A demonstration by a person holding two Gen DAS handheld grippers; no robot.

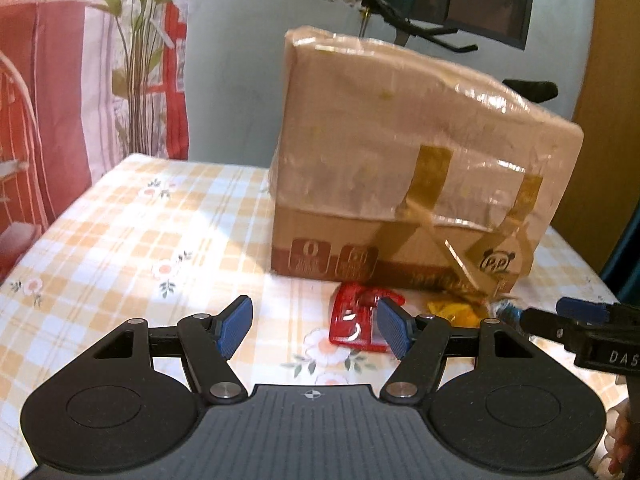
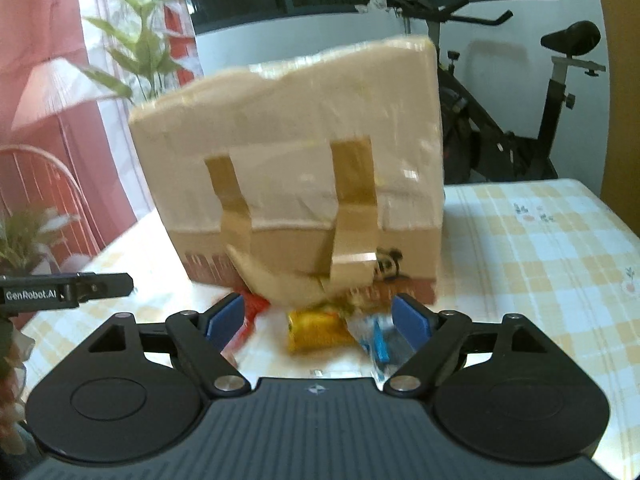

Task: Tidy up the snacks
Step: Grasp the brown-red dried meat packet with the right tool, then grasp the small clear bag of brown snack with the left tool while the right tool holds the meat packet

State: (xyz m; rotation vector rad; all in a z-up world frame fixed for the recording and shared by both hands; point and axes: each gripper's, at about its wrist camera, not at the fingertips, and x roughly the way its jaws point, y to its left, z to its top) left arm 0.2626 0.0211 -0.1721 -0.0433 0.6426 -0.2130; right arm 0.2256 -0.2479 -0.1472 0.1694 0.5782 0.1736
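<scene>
A cardboard box (image 1: pixel 416 168) wrapped in clear plastic and strapped with brown tape is sitting on a table covered by a checked floral tablecloth (image 1: pixel 132 232), and the snacks are lying on the cloth right at the foot of its front face. Both grippers are hovering just in front of them, side by side.

The left gripper (image 1: pixel 315 328) is standing with its blue pads apart and nothing between them but bare cloth; its right-hand pad is overlapping a red snack packet (image 1: pixel 354 322) that is lying flat near the box. From this side, a yellow packet (image 1: pixel 456 312) is showing only as a sliver beyond that pad, with a bit of blue-and-clear wrapper (image 1: pixel 506 306) next to it, and the right gripper's dark finger is poking in from the right edge. A red-and-white curtain (image 1: pixel 60 100) and a tall green plant (image 1: pixel 136 60) are filling the far left.

The right gripper (image 2: pixel 318 318) is also standing wide, jaws clear of everything. Its camera is giving the fuller look at the yellow packet (image 2: pixel 316 330), lying between the open pads, with a clear wrapper printed in blue (image 2: pixel 378 342) just beside it toward the right pad. Here the red packet (image 2: pixel 252 316) is mostly hidden behind the left-hand pad. This view is also showing torn flaps of tape hanging at the box's lower front (image 2: pixel 288 152), and an exercise bike (image 2: pixel 520 120) standing behind the table, of which the other camera is catching only handlebars and saddle. The left gripper's finger is reaching in from the left edge
</scene>
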